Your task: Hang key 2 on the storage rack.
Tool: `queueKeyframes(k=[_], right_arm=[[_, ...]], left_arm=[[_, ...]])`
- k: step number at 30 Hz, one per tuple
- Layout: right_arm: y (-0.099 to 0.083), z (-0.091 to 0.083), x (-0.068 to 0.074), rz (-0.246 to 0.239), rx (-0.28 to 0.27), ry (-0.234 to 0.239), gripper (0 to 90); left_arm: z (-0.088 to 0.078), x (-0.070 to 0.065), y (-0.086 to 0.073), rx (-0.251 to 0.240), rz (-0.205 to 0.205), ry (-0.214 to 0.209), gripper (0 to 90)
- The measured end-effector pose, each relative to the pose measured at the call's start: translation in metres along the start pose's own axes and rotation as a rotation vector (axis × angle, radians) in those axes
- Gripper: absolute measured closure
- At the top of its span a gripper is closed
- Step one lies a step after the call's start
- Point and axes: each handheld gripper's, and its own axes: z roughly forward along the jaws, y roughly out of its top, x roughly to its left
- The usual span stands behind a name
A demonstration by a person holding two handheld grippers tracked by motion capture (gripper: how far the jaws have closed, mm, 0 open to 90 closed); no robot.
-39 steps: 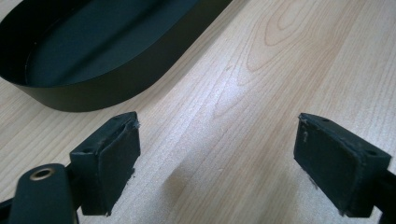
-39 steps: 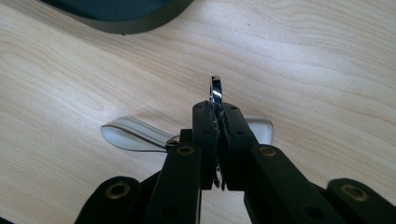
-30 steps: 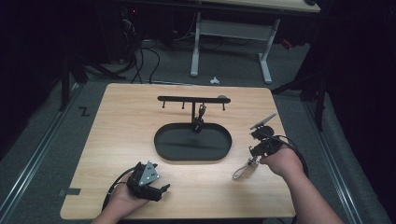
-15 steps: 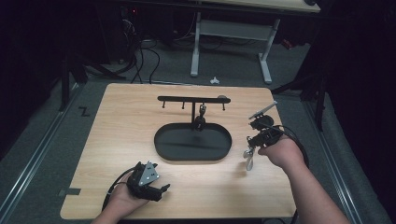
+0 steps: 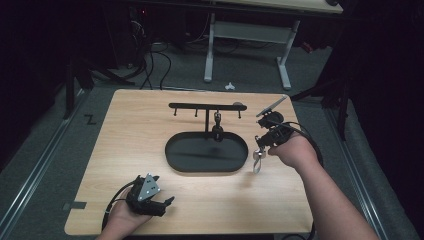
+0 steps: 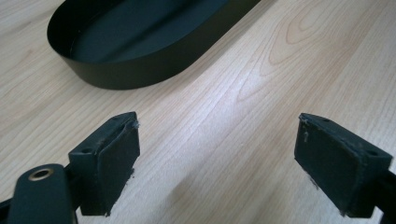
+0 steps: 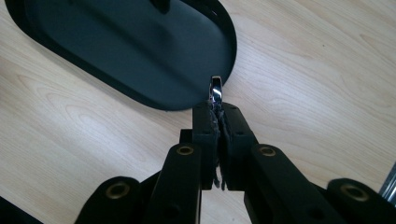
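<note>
With my right gripper (image 5: pixel 263 141) clamped on a small silver ring (image 7: pixel 215 89) at the black tray's (image 5: pixel 172 152) 3 o'clock edge, I'd carry it steadily toward the hook rack (image 5: pixel 202 106), my left gripper (image 6: pixel 219 158) resting wide apart on the desk (image 5: pixel 130 125) at 7 o'clock.

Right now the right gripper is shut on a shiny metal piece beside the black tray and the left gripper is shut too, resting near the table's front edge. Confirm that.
Not quite: the left gripper is open, its jaws wide apart over bare wood in the left gripper view. The rest holds: the right gripper is shut on the metal piece beside the tray.
</note>
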Motion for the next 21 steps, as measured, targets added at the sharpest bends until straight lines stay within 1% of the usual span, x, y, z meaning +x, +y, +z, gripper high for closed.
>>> queueKeyframes(k=[3, 4, 10, 11, 14, 15, 17, 19, 20, 21], right_arm=[[0.006, 0.001, 0.002, -0.011, -0.007, -0.001, 86.4], [0.008, 0.001, 0.003, -0.008, -0.009, 0.0, 86.4], [0.019, 0.001, 0.009, -0.037, -0.012, 0.002, 86.4], [0.021, 0.001, 0.009, -0.035, -0.011, 0.003, 86.4], [0.026, 0.0, 0.01, -0.045, -0.02, 0.005, 86.4], [0.028, -0.001, 0.012, -0.043, -0.02, 0.007, 86.4], [0.031, -0.002, 0.014, -0.057, -0.028, 0.012, 86.4], [0.034, -0.002, 0.016, -0.054, -0.028, 0.021, 86.4], [0.036, -0.002, 0.017, -0.067, -0.03, 0.02, 86.4], [0.038, -0.002, 0.018, -0.066, -0.03, 0.019, 86.4]], left_arm=[[0.0, 0.001, 0.0, -0.013, -0.002, -0.003, 14.7], [0.0, 0.001, 0.0, -0.007, 0.0, -0.006, 14.7], [0.001, 0.001, 0.0, 0.004, 0.003, -0.014, 14.6], [0.001, 0.001, 0.0, 0.006, 0.003, -0.013, 14.6], [0.001, 0.001, 0.0, -0.002, 0.002, -0.006, 14.6], [0.001, 0.001, -0.001, -0.001, 0.004, -0.006, 14.6], [0.001, 0.001, -0.002, 0.007, 0.004, -0.011, 14.5], [0.001, 0.002, -0.002, 0.005, -0.002, -0.011, 14.5], [0.001, 0.002, -0.002, 0.003, -0.003, -0.013, 14.5], [0.001, 0.002, -0.002, -0.003, -0.002, -0.012, 14.5]])
